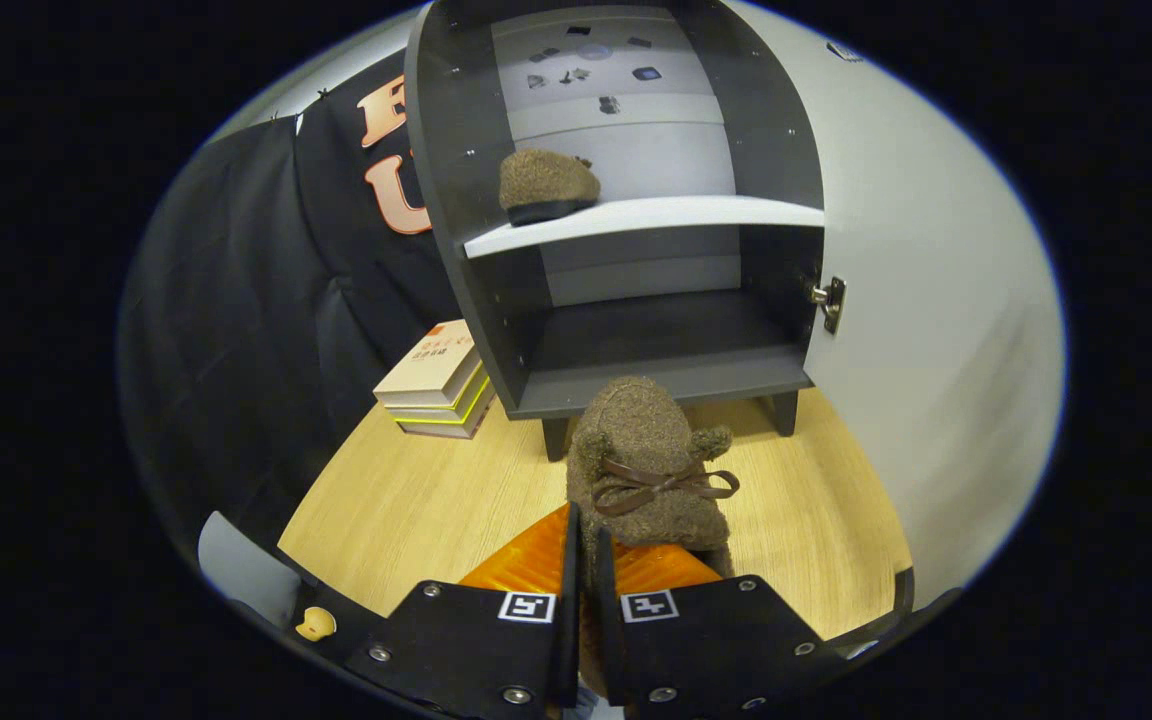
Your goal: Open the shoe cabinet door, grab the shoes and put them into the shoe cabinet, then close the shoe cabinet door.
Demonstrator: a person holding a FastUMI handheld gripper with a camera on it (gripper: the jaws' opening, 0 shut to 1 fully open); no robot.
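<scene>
Brown and fuzzy, a shoe (pixel 648 465) with a ribbon bow sits pinched at its rear edge between the two fingers of the tool (pixel 586 560), which are drawn nearly together and clamped on it. Its toe points ahead toward the dark shoe cabinet (pixel 456 200), just short of the bottom compartment. The cabinet door (pixel 926 330) stands open to the right. A second matching shoe (pixel 546 185) rests on the white shelf (pixel 656 215) above. Stacked books (pixel 436 385) lie on the wooden desk (pixel 406 510) left of the cabinet.
</scene>
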